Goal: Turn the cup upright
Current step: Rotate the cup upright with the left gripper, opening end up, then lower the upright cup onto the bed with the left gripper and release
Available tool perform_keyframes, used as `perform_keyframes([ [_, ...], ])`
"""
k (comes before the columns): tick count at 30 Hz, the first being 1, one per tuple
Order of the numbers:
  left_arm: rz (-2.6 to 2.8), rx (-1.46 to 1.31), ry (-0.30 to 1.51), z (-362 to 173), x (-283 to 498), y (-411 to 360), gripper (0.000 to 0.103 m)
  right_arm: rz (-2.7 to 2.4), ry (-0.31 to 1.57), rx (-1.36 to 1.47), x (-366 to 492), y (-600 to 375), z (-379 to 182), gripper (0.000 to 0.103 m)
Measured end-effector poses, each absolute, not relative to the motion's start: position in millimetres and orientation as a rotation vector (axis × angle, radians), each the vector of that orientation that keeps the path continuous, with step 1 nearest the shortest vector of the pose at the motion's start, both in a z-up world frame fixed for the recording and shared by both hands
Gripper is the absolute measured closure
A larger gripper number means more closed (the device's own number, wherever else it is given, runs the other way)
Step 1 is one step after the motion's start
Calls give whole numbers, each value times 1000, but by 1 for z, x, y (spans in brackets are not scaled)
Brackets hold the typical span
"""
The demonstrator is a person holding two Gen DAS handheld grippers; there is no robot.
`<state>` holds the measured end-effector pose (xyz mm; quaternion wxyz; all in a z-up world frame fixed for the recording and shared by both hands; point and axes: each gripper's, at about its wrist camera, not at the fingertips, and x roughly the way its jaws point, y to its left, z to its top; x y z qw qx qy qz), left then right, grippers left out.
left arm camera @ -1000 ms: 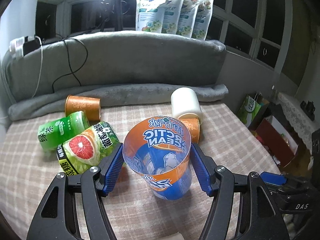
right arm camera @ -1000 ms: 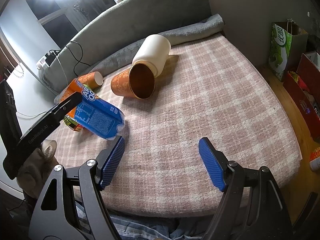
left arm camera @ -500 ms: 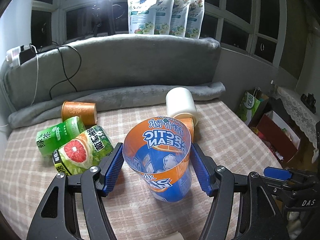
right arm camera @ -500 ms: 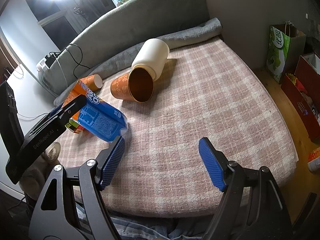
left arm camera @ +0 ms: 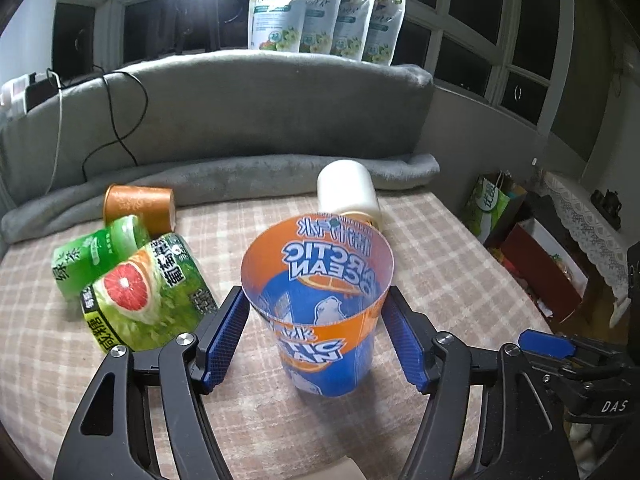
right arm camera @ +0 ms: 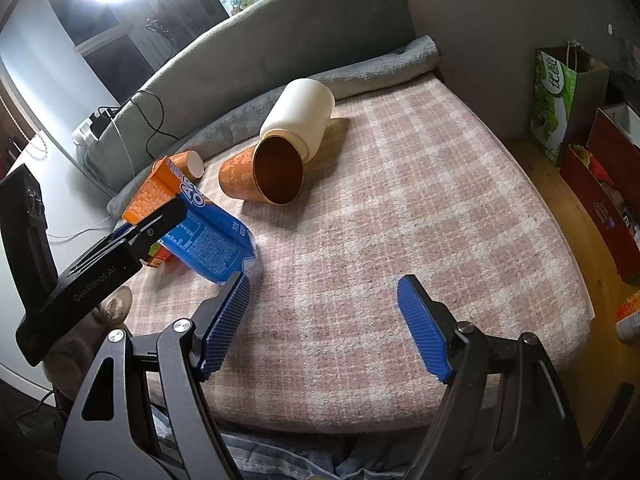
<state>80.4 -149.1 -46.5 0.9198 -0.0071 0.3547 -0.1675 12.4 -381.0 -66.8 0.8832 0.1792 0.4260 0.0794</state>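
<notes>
The orange-and-blue Arctic Ocean cup (left arm camera: 320,304) sits in the lower middle of the left wrist view, mouth up and leaning a little toward the camera, its base on the checked bed cover (left arm camera: 432,248). The left gripper (left arm camera: 316,338) brackets it: one blue pad (left arm camera: 226,336) stands at each flank, close to the wall, but I cannot tell whether they press it or have just let go. The gripper looks widely spread either way, as if the cup is being steadied while it settles on the soft cover.

From the right wrist view the same cup (right arm camera: 200,224) shows at middle left, tilted, with the left gripper's black finger across it. The right gripper (right arm camera: 322,324) hangs spread over bare cover at the bottom of the frame, holding nothing; it seems kept back so it does not crowd the cup.

Other cups lie on their sides, probably waiting their turn: an orange one (right arm camera: 262,176) with its dark mouth facing us, touching a white one (right arm camera: 300,116) behind it, and two green ones (left arm camera: 148,292) at the left of the left wrist view.
</notes>
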Motion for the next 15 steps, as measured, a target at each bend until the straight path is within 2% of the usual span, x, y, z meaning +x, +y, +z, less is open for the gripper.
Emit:
perform_keyframes([
  [6, -360, -30, 743, -47, 80, -149, 30, 166, 884, 374, 13, -381, -67, 24],
  [15, -381, -54, 755, -46, 76, -140, 30, 160, 845, 332, 13, -371, -60, 24],
])
